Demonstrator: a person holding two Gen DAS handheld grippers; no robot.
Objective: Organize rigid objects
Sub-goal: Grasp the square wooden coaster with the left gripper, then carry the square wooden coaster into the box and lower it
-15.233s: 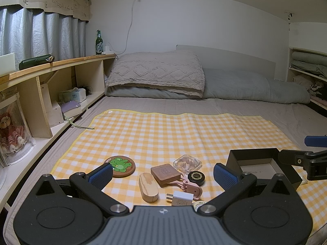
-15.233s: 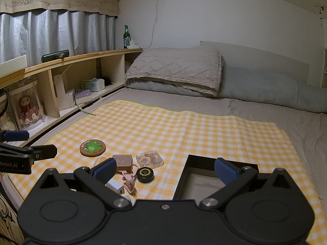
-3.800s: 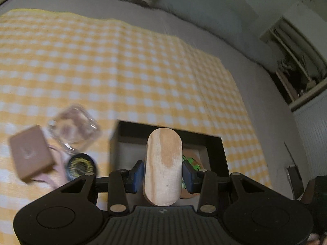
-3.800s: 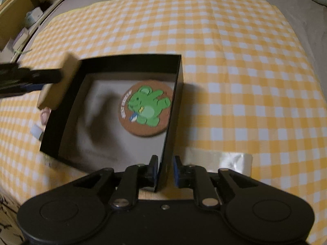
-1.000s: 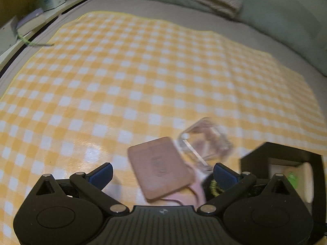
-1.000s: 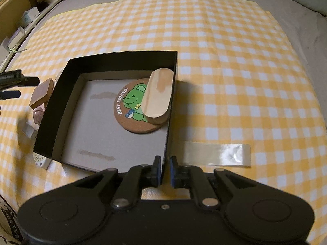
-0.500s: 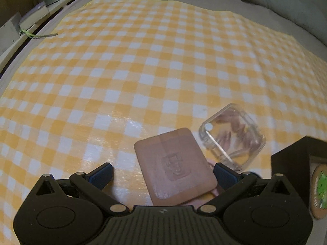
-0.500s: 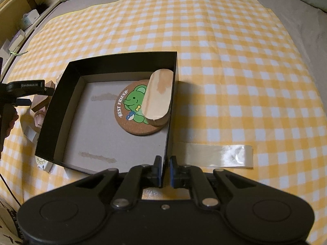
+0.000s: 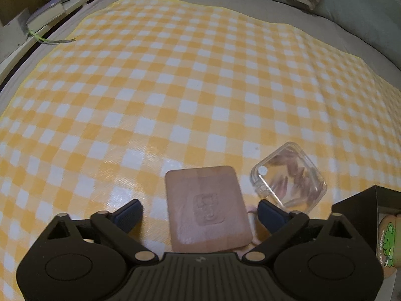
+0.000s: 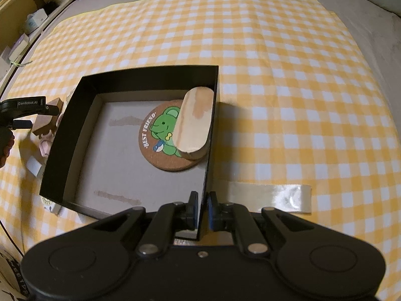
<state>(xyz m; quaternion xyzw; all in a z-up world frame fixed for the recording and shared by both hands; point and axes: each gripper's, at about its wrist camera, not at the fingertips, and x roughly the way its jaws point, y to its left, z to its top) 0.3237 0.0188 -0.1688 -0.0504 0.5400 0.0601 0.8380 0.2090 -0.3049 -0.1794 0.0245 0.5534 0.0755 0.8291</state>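
Observation:
My left gripper (image 9: 200,212) is open, its blue-padded fingers on either side of a flat brown rounded square block (image 9: 206,208) on the checked cloth. A clear plastic case (image 9: 288,178) lies just right of it. My right gripper (image 10: 200,208) is shut on the near right wall of the black box (image 10: 72,123). Inside the box lie a round cork coaster with a green bear (image 10: 163,135) and an oval wooden piece (image 10: 194,123) leaning on it. The left gripper (image 10: 25,107) shows at the left edge of the right wrist view, over the brown block (image 10: 43,123).
A yellow and white checked cloth (image 9: 175,75) covers the bed. A strip of clear tape (image 10: 275,195) lies right of the box. A pink item (image 10: 45,145), a white plug (image 10: 33,168) and a small round tin (image 10: 48,202) lie left of the box. Shelves (image 10: 22,20) run along the left.
My left gripper has moved forward and down, and the brown block now sits squarely between its open fingers. My right gripper has kept its hold on the box wall.

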